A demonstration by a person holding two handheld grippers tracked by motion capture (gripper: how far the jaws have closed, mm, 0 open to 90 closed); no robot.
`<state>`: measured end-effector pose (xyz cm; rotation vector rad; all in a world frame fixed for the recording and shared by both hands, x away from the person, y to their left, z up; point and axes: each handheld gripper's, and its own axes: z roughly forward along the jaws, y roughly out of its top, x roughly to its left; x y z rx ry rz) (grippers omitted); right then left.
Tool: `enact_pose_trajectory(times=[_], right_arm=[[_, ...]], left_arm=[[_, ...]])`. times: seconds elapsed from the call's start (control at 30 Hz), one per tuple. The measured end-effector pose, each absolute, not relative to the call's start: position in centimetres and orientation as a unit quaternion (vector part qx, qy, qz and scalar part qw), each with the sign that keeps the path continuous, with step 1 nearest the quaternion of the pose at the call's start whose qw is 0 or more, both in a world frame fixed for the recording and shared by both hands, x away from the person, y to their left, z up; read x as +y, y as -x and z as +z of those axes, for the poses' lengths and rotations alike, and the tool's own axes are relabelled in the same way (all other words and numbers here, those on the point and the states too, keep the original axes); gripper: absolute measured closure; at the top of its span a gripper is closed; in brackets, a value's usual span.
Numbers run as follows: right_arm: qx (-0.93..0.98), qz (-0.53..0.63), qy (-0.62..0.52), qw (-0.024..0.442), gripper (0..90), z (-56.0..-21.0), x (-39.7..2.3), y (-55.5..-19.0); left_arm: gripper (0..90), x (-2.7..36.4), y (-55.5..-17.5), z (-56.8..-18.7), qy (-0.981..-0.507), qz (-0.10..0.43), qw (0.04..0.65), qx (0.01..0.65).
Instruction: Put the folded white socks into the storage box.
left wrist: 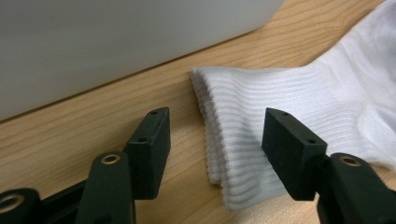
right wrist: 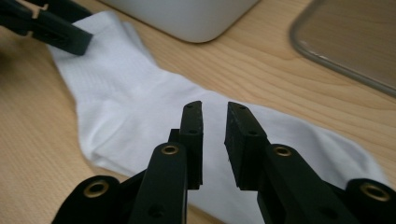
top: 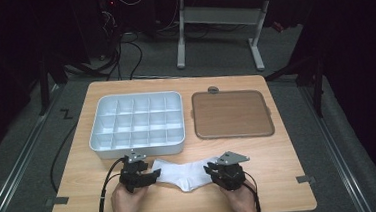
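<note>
A white sock point(top: 185, 174) lies flat on the wooden table near its front edge, between my two grippers. My left gripper point(top: 155, 174) is at the sock's left end, open. In the left gripper view its jaws point(left wrist: 219, 140) stand wide apart on either side of the ribbed cuff point(left wrist: 243, 107) without pressing it. My right gripper point(top: 208, 168) is at the sock's right end. In the right gripper view it point(right wrist: 215, 126) hovers over the sock's foot part point(right wrist: 126, 107) with only a narrow gap between the jaws and nothing in it. The left gripper's jaw point(right wrist: 56, 30) shows at the top left of that view.
A white box point(top: 98, 137) with several empty compartments stands just behind the sock on the left. A flat brown tray point(top: 231, 114) with a grey rim lies to its right. Bare table point(top: 281, 179) runs along the front right.
</note>
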<state>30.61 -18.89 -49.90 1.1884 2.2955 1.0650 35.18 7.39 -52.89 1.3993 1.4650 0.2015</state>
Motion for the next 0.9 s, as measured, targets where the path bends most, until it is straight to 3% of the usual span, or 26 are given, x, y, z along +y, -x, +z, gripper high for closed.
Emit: enact_pose_trajectory(times=[0.53,0.9], right_arm=[[0.835,0.375,-0.38,0.135,85.2,-51.7,-14.3,-30.8],[0.839,0.367,-0.378,0.137,86.7,-52.9,-14.5,-30.4]], left_arm=[[50.0,6.7,-34.4,-53.4,-0.594,0.114,0.536,0.59],[72.9,6.7,-34.1,-53.4,-0.585,0.084,0.547,0.593]])
